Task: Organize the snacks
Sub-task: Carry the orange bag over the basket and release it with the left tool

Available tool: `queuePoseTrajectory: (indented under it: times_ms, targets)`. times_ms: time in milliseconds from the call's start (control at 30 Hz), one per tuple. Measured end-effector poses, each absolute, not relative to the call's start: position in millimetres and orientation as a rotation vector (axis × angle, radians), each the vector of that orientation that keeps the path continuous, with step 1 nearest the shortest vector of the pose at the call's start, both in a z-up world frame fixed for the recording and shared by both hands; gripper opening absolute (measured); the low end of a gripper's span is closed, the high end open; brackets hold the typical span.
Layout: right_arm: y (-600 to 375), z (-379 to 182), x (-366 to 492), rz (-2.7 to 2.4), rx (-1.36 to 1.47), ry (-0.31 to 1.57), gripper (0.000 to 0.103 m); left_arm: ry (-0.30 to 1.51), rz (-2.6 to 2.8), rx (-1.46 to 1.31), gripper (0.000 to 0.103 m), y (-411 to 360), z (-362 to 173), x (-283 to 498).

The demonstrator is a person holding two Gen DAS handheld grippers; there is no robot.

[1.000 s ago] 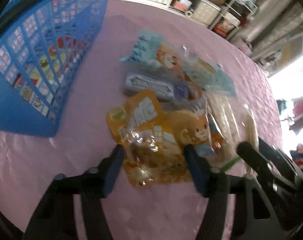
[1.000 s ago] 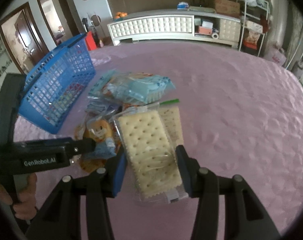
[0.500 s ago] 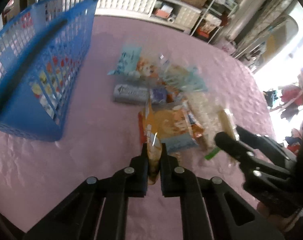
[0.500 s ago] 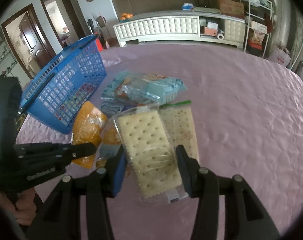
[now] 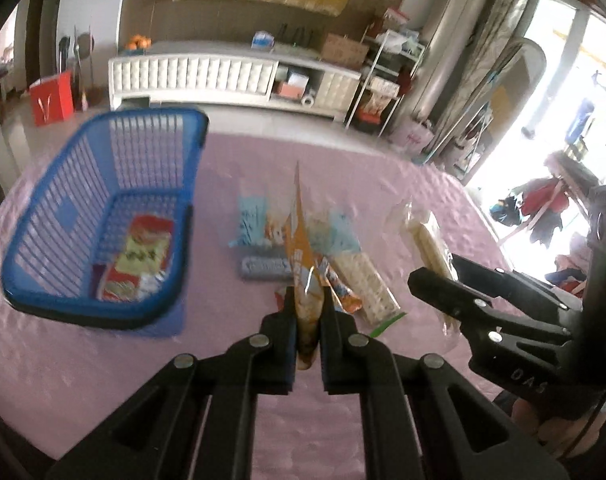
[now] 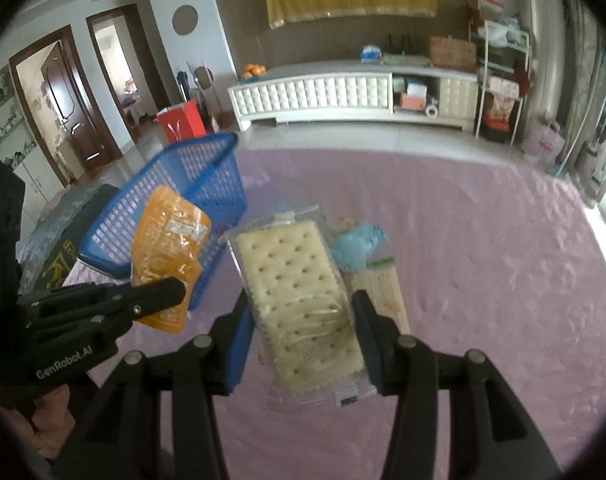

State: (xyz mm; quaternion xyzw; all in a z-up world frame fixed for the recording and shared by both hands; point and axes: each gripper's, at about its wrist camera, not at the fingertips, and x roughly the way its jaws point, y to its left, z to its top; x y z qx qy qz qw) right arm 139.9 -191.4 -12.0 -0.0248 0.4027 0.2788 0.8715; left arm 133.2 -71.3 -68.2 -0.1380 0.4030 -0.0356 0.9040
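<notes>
Left gripper (image 5: 307, 307) pinched nearly closed on a crinkled orange foil snack pouch (image 5: 303, 264), held edge-on and clear of the pink quilted tablecloth (image 5: 103, 368); seen from the right wrist, the same pouch hangs flat-faced in front of the blue plastic lattice basket (image 5: 103, 216); right gripper (image 6: 301, 320) jaws set wide, clamped on the two long edges of a clear-wrapped rectangular cream cracker pack (image 6: 299, 300), pack lifted off the cloth and tilted away from the camera; basket stands on the cloth to the left, holding a red-and-yellow snack packet (image 5: 137, 260) on its floor; loose pile on the cloth between basket and right gripper: pale blue snack bags (image 5: 251, 222), a grey-purple wrapped bar (image 5: 265, 268) lying crosswise just in front of them, a second flat cracker pack with a green strip at its end (image 5: 369, 286) beside the bar; a white tufted low cabinet (image 6: 343, 94) stands against the far wall
</notes>
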Motion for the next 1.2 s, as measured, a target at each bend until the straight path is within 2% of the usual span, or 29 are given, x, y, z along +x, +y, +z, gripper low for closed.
queuePoseTrajectory:
  times_ms: [267, 633, 933, 1200]
  targets:
    - [-150, 27, 123, 0.595, -0.102, 0.762, 0.053, 0.751, -0.066, -0.238, 0.008, -32, -29, 114]
    - [-93, 51, 129, 0.638, -0.106, 0.703, 0.053, 0.711, -0.013, -0.160, 0.008, 27, -1, 113]
    - [-55, 46, 138, 0.662, -0.144, 0.717, 0.053, 0.747, 0.017, -0.139, 0.008, 68, -10, 131]
    - [-37, 23, 147, 0.647, -0.168, 0.772, 0.053, 0.835, 0.017, -0.141, 0.008, 91, -54, 151]
